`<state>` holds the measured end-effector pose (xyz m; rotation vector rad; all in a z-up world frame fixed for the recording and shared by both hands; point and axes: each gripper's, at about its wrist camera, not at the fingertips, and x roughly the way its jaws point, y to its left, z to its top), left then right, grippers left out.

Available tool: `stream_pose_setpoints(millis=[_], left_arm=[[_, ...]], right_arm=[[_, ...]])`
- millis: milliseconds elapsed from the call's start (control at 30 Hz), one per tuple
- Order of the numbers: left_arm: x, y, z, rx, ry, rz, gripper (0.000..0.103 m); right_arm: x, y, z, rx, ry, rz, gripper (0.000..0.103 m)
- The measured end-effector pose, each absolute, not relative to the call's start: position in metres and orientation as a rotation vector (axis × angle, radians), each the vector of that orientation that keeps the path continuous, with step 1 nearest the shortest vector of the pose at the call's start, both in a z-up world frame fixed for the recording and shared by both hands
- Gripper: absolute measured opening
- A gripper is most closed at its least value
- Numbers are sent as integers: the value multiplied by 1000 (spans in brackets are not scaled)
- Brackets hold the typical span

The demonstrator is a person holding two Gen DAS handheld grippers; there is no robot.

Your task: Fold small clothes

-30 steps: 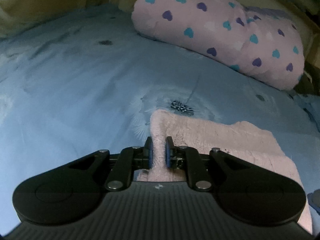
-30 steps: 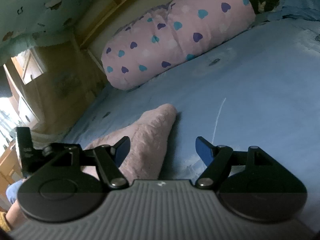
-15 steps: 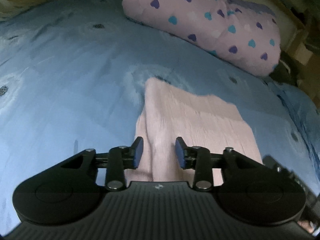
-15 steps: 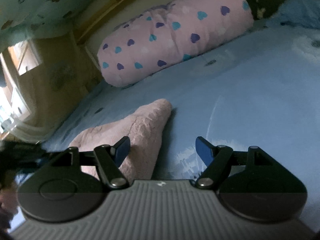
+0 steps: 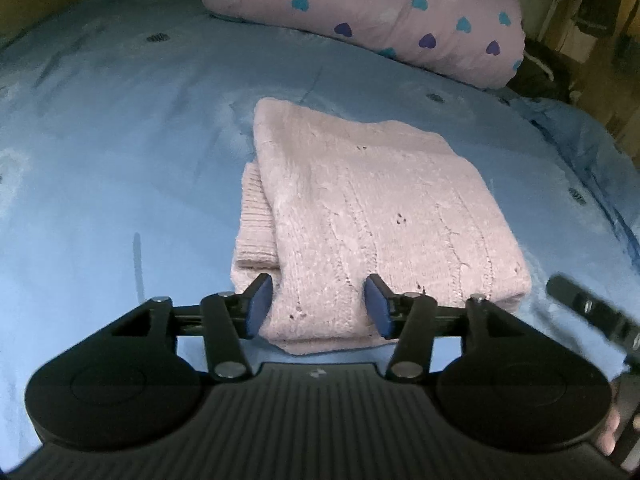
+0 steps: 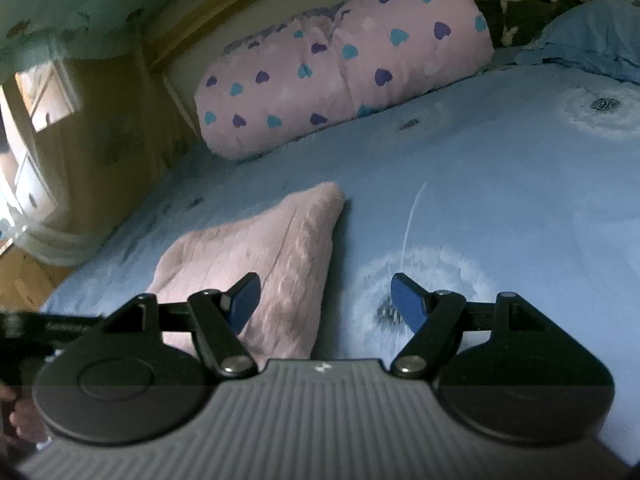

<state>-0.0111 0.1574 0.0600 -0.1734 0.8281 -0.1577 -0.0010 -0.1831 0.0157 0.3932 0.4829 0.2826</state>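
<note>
The bed [image 5: 120, 140], under a blue dandelion-print sheet, fills both views; a heart-print duvet roll [image 5: 380, 8] lies along its far edge, with a wooden frame and peeling wall behind. The pink knitted garment [image 5: 360, 208] rests folded in the middle of the sheet, a ribbed edge peeking out at its left. The left tool [image 5: 316, 304] has just been opening; its jaws stand apart, the garment's near edge between them, ungripped. The right tool [image 6: 324, 300] hangs wide open, empty. Judged best: draw both back level, without dragging the fold.
</note>
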Motion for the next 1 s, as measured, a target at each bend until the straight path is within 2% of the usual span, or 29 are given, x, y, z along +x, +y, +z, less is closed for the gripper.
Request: stream_pose_setpoints(millis=[100, 200, 233, 267, 300, 333, 433, 667, 833, 1000], left_arm=[[-6, 157, 55, -202, 826, -190, 67], [-4, 158, 52, -223, 817, -196, 67], [-3, 158, 51, -224, 814, -195, 64], [-3, 157, 51, -220, 811, -195, 57], [-5, 157, 51, -206, 812, -199, 34], [-6, 157, 52, -184, 823, -217, 27], [-15, 164, 62, -73, 837, -254, 20], [-12, 179, 62, -22, 863, -225, 20], [-9, 177, 61, -50, 868, -198, 22], [-10, 177, 61, -101, 868, -170, 39]], right_arm=[[-13, -176, 12, 354, 506, 280, 75], [-20, -166, 7, 314, 536, 273, 75], [-20, -161, 6, 285, 542, 273, 75], [-19, -155, 5, 251, 542, 271, 75], [-17, -148, 4, 216, 539, 266, 75], [-14, -141, 2, 183, 535, 260, 75], [-5, -128, 1, 156, 547, 265, 73], [-16, -114, 22, 135, 433, 312, 72], [-4, -114, 21, 179, 448, 332, 72], [20, -113, -4, 198, 618, 297, 72]])
